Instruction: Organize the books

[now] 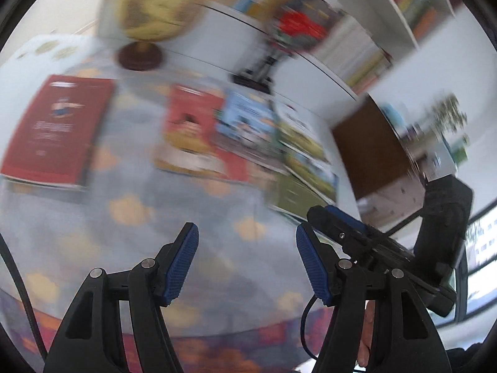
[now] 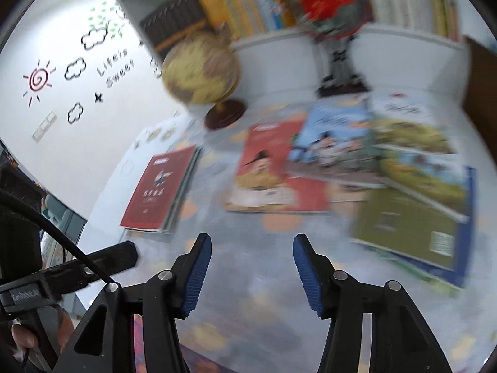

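A red book (image 1: 56, 130) (image 2: 161, 189) lies flat on a small stack at the left of the table. To its right several picture books overlap in a loose spread: a red one (image 1: 194, 133) (image 2: 267, 168), a blue one (image 1: 245, 121) (image 2: 335, 140) and green ones (image 1: 307, 152) (image 2: 422, 192). My left gripper (image 1: 245, 264) hangs open above the tablecloth, nothing between its blue pads. My right gripper (image 2: 252, 275) is open too, also empty, well short of the books. In the left wrist view the right gripper's body (image 1: 388, 242) shows at the right.
A globe (image 1: 155, 9) (image 2: 202, 68) on a wooden base stands at the back of the table. Behind it is a white bookshelf (image 2: 279, 40) packed with upright books. A dark stand (image 2: 338, 74) with a red-topped object stands beside the globe. The cloud-patterned tablecloth (image 1: 130, 211) covers the table.
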Motion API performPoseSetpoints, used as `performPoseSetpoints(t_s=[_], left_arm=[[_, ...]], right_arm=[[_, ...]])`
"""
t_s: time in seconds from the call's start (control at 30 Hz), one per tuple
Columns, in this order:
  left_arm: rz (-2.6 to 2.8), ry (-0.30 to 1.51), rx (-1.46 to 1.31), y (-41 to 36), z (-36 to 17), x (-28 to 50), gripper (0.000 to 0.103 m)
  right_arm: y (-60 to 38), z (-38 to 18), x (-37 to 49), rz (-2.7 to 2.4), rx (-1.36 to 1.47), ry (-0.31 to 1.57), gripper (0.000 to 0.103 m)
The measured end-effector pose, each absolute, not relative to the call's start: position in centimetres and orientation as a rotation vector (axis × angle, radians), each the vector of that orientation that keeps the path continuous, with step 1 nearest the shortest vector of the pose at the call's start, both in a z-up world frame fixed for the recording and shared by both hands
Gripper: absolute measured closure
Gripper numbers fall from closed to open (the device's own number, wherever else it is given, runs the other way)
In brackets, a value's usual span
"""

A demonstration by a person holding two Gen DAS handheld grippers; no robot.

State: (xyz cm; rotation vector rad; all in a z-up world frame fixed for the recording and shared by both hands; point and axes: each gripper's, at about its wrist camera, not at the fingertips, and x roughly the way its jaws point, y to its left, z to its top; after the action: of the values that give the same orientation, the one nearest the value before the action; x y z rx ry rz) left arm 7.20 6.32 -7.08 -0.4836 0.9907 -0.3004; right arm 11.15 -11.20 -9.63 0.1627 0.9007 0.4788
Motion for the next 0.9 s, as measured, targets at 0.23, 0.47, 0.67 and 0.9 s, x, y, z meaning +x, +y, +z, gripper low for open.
performPoseSetpoints(t_s=[0.23, 0.47, 0.67, 0.9], left_arm=[[-0.387, 0.999, -0.456, -6.3, -6.7, 4.4, 0.038], [-0.403, 0.994, -0.371, -11.3, -4.2, 2.9, 0.038], [-0.417, 1.011, -0.351, -12.3, -4.8, 5.4, 0.038], [-0.429, 1.036, -0.4, -11.2, -6.6, 10.6, 0.038]], right_arm=[[-22.7, -8.1, 5.7, 0.403, 0.182, 0.857, 0.05], [-29.9, -7.5, 4.2, 0.36, 0.295, 0.846, 0.05], [-31.4, -7.9, 5.3, 0.334, 0.337, 0.846, 0.05], [-30.6, -8.5, 9.1, 0.296, 0.256, 0.881, 0.05]])
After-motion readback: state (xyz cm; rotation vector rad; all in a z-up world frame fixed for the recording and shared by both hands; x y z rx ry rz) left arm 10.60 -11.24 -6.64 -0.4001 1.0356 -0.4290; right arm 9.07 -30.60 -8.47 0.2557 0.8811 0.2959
